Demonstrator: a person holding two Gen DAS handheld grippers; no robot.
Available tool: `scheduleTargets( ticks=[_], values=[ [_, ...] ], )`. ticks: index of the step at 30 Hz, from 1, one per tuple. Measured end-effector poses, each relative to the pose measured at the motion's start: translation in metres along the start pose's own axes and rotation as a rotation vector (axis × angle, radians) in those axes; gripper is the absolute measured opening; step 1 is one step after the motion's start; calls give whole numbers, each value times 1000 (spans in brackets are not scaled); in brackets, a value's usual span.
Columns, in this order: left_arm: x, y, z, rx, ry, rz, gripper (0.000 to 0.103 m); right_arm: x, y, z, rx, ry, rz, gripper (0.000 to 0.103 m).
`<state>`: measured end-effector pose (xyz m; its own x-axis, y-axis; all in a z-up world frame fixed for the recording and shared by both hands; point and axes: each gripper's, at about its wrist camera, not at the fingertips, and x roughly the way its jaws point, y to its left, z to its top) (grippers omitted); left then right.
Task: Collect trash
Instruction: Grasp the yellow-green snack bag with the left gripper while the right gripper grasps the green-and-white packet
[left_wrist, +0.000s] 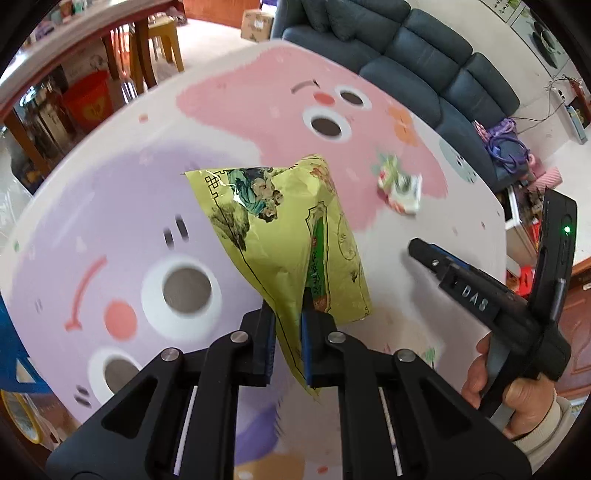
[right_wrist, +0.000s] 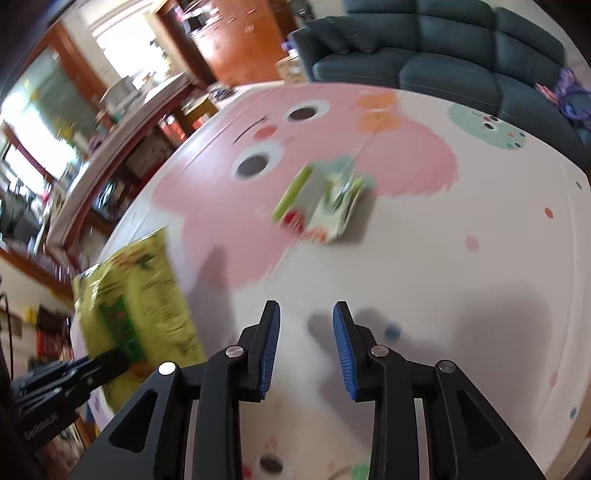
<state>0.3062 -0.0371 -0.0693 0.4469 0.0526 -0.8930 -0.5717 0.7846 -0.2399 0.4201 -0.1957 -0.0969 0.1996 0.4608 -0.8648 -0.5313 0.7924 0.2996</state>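
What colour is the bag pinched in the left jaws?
Yellow-green foil bag with a green label strip and painted figures; clearest in the left wrist view.

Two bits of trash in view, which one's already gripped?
The yellow-green foil bag, pinched in the left gripper. The crumpled white-and-green wrapper lies loose on the mat, ahead of the open right gripper.

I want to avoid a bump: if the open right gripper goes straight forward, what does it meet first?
Probably the crumpled green-and-white wrapper on the cartoon-printed table; the right gripper has bare table before it, though blur hides depth.
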Motion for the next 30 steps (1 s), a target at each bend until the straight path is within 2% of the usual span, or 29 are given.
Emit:
scheduleTargets(
  ticks=[7,13,16,20,23,30],
  values=[
    [-6,12,30,4,-42,37,8,20,-26,44,114,-40,-8,30],
    [-5,13,42,29,-53,69,8,41,-29,64,109,-33,-24,30],
    [-2,14,43,29,-53,75,8,52,-26,71,89,-34,-35,21],
    [-3,17,42,36,-55,79,8,54,-18,67,60,-31,-43,10],
    [-5,21,41,45,-59,83,8,47,-12,60,53,-36,-35,6],
    [-26,28,29,90,-81,76,8,21,1,42,57,-65,-9,5]
  ],
)
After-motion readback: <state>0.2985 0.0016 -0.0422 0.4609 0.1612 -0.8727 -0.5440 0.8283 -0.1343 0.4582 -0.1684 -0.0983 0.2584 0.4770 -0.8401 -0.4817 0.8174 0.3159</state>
